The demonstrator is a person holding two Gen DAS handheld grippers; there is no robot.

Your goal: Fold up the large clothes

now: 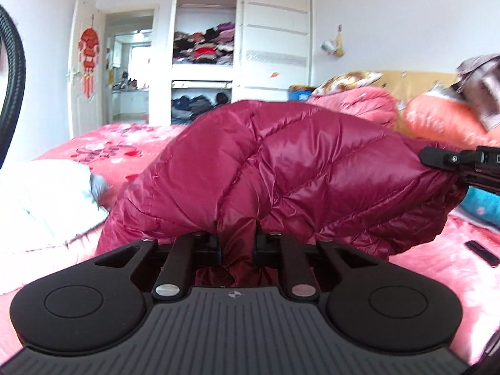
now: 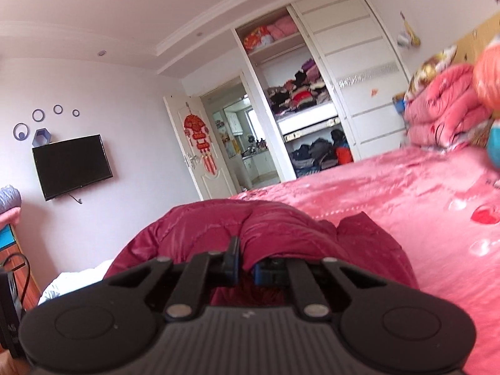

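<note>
Glossy dark-red quilted puffer jacket (image 1: 281,162) is held up over the pink floral satin bedspread (image 1: 443,259), bunched in puffy stitched channels, shiny nylon shell with sharp creases.

Left gripper (image 1: 239,234): matte black, ribbed grey base plate, jaws closed down on a pinched fold of the jacket fabric; cloth fills the gap between the fingers.

Right gripper (image 2: 247,261): same build, blue pads visible at the tips, jaws clamped on another fold of the jacket (image 2: 250,228). In the left wrist view it enters from the right edge (image 1: 437,157), biting the far end of the jacket.

Left wrist view only: white soft fabric heap (image 1: 47,200) on the bed at left, black flat remote-like bar (image 1: 479,251) on the bedspread at right, ribbed black hose (image 1: 12,72) at the left edge, pale wooden headboard (image 1: 418,78).

Right wrist view only: black flat wall-mounted TV (image 2: 72,165), purple ring wall decorations (image 2: 39,115), tilted horizon.

Both views: white open wardrobe (image 1: 275,31) with stacked folded clothes, red hanging knot ornament (image 1: 89,53) on the white door, folded pink quilts (image 2: 443,106) at the bed head.
</note>
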